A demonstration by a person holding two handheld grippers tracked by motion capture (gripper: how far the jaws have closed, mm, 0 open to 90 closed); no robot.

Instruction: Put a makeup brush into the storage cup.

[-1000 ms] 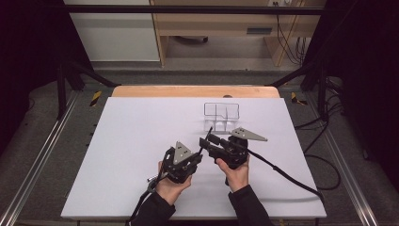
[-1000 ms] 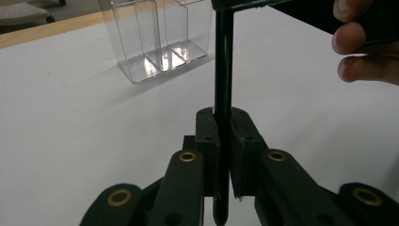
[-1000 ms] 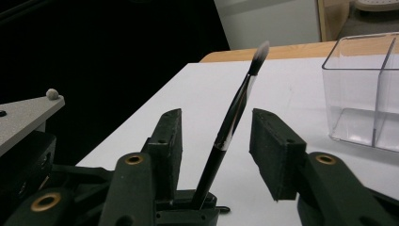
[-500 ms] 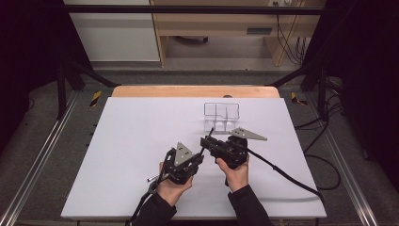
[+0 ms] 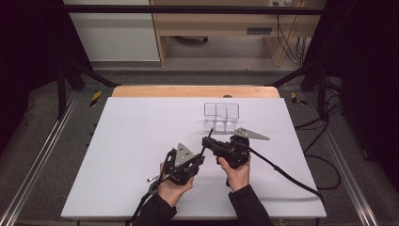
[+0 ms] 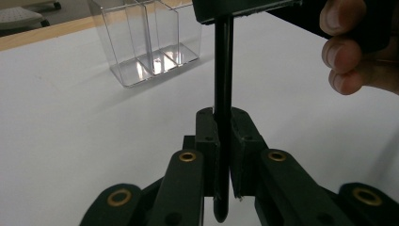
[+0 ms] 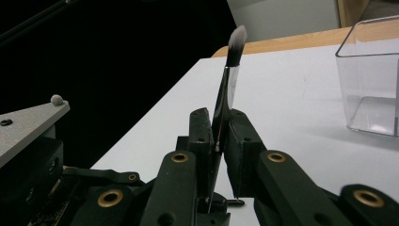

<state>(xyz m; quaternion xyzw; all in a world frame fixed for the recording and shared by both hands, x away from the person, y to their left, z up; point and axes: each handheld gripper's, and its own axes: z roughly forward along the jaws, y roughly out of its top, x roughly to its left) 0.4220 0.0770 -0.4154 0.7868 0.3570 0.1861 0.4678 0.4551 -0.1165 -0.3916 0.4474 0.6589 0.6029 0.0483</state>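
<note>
A makeup brush [image 7: 229, 84] with a black handle [image 6: 223, 70], a silver ferrule and white-tipped bristles is held by both grippers at the table's front middle. My left gripper [image 5: 201, 158] is shut on the lower handle, seen close in the left gripper view [image 6: 224, 129]. My right gripper [image 5: 208, 142] is shut on the brush just below the ferrule [image 7: 217, 129], and the bristles point up and away from it. In the high view the brush [image 5: 210, 135] is a thin line slanting toward the clear organizer [image 5: 221, 115].
The clear plastic organizer [image 6: 146, 42] with upright dividers stands on the white table [image 5: 141, 136] just beyond the grippers, and is empty as far as I can see. A wooden strip [image 5: 188, 91] edges the table's far side. Cables trail off to the front right.
The right gripper has edged slightly left, toward the left gripper. Both stay shut on the brush.
</note>
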